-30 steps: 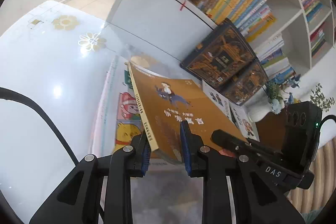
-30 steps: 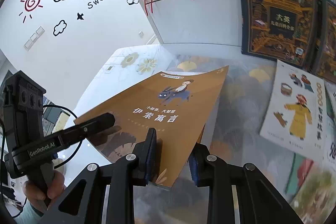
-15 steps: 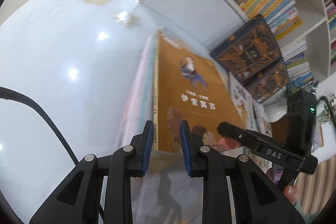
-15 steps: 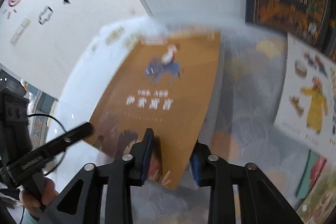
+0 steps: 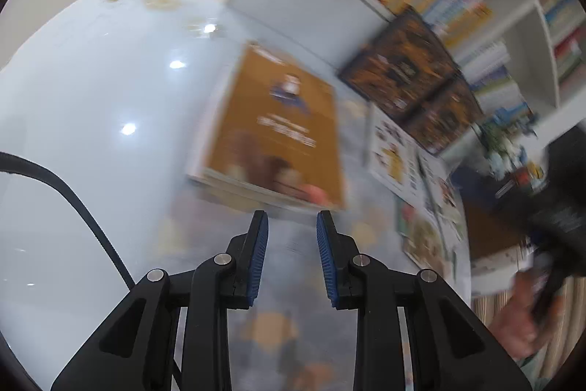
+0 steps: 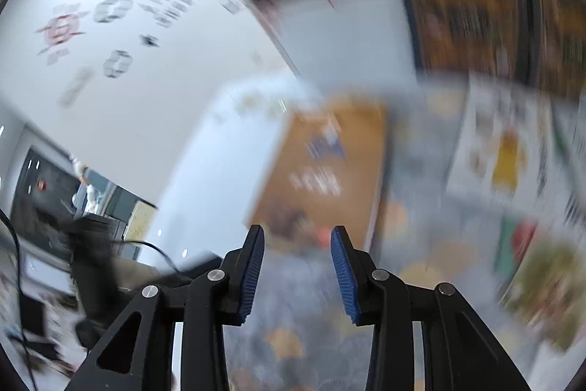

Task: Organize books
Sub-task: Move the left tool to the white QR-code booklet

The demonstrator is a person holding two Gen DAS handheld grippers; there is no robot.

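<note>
Orange book [image 5: 282, 131] lies flat beyond the empty, opening left gripper [image 5: 292, 233].

Ahead of my left gripper [image 5: 292, 259], whose fingers are parting on nothing, the bench [image 5: 91, 120] lies bare to the left. The brown book [image 5: 278, 131] on its stack blocks the middle. Flat picture books [image 5: 395, 149] crowd the right, and dark boxed volumes [image 5: 406, 68] lean against the shelf [image 5: 300, 6] beyond.
</note>
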